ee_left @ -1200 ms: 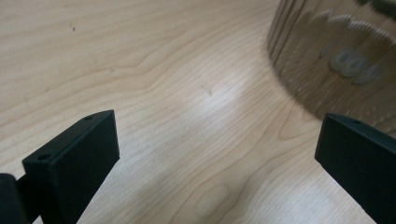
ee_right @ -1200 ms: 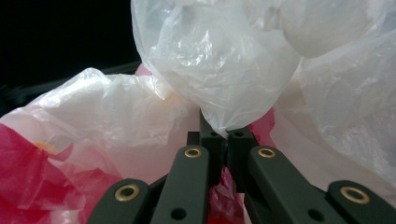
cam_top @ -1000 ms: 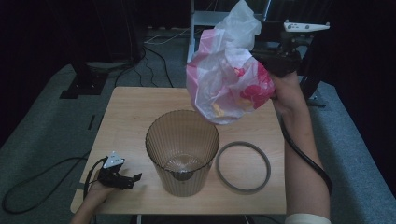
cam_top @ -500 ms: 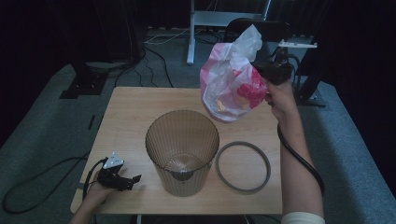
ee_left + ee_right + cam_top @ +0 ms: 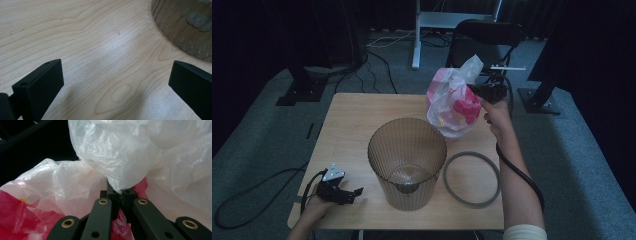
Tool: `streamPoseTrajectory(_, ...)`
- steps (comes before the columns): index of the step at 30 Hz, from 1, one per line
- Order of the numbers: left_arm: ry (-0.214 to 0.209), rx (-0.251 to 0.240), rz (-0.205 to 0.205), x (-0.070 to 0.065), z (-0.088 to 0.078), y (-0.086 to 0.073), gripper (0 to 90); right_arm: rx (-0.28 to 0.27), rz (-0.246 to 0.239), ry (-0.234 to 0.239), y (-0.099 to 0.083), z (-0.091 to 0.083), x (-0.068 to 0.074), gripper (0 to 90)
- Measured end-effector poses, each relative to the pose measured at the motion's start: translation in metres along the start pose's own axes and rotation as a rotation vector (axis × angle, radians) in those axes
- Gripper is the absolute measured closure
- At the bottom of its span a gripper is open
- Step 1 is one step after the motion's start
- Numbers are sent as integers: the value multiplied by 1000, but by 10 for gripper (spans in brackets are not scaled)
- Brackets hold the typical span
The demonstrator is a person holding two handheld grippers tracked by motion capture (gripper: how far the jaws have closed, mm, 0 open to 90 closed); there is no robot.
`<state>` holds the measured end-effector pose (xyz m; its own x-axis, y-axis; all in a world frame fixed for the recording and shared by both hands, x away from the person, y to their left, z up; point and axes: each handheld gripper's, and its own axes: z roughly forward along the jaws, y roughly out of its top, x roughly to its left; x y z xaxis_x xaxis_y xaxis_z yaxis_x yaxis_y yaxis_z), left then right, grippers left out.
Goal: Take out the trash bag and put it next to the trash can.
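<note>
High view, left to right: we keep our left gripper (image 5: pixel 343 191) low on the near left corner of the table (image 5: pixel 352 120), and in the left gripper view its jaws stand wide apart over bare wood with nothing between them. Just right of it stands the ribbed, see-through bin (image 5: pixel 407 162), upright and open, with nothing in it. The grey ring (image 5: pixel 471 178) lies flat on the table just beside the bin on its right, apart from it.

Farther right and toward the far edge, our right gripper (image 5: pixel 476 91) holds the plastic bag (image 5: pixel 453 104) in the air, above the table's far right part and beyond the bin's rim. In the right gripper view the jaws are pressed together on a bunched fold of the white film (image 5: pixel 120 157), with red print showing below.

We judge the bag very light, soft and shapeless, thin enough to tear and slick enough to slip from a loose pinch. It will billow and sag rather than hold form, so we would grip it at gathered film near its mouth, as now.
</note>
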<state>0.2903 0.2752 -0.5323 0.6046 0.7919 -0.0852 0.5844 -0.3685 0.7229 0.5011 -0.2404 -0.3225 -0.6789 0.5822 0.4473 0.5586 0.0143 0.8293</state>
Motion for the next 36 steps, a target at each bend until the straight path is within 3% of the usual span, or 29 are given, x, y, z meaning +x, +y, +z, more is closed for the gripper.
streamPoseTrajectory(4, 0, 5, 3, 0, 1, 0, 0, 35, 0, -51, -8, 13, -5, 891)
streamPoseTrajectory(7, -1, 3, 3, 0, 1, 0, 0, 46, 12, -62, -15, 22, -9, 891)
streamPoseTrajectory(15, -4, 3, -2, 1, 1, -1, 0, 61, 42, -46, -29, 38, -17, 889)
streamPoseTrajectory(36, -1, 17, 12, -2, 2, 0, 0, 148, 127, -92, -77, 65, -48, 884)
